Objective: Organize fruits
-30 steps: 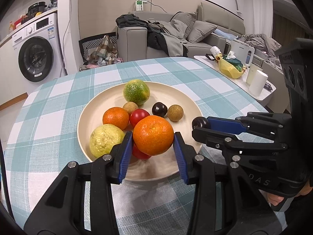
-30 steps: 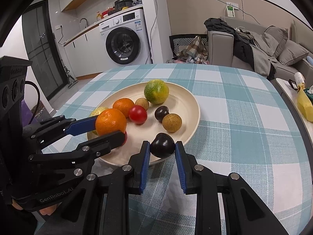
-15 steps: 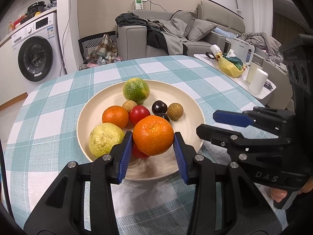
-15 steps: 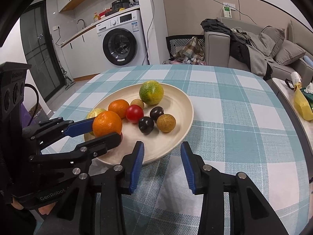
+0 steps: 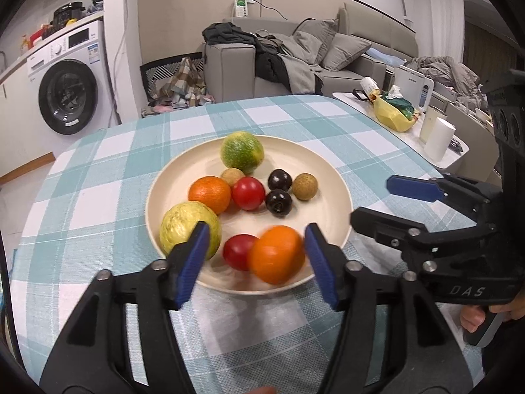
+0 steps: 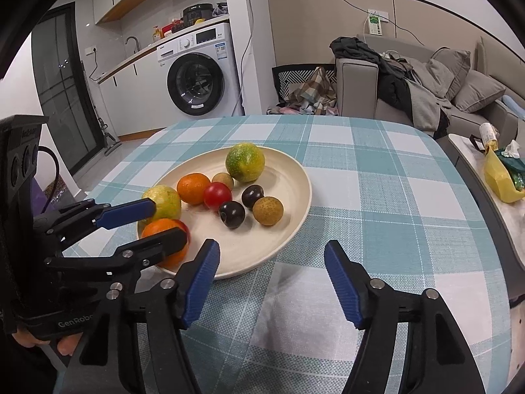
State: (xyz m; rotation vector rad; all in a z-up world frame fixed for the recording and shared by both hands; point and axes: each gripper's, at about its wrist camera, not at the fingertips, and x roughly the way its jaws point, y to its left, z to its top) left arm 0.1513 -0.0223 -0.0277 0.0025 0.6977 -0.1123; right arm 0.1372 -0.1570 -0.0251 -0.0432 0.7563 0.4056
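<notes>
Both wide open now, left gripper (image 5: pixel 256 259) straddling the blurry orange (image 5: pixel 276 254) at the near rim of the plate (image 5: pixel 341 193), right gripper (image 6: pixel 272 279) empty, so could easily roll off onto the tablecloth (image 5: pixel 98 197) if nudged.

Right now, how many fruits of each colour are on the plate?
Orange: 2
Red: 2
Dark purple: 2
Brown: 2
Green: 1
Yellow-green: 1
Total: 10
</notes>
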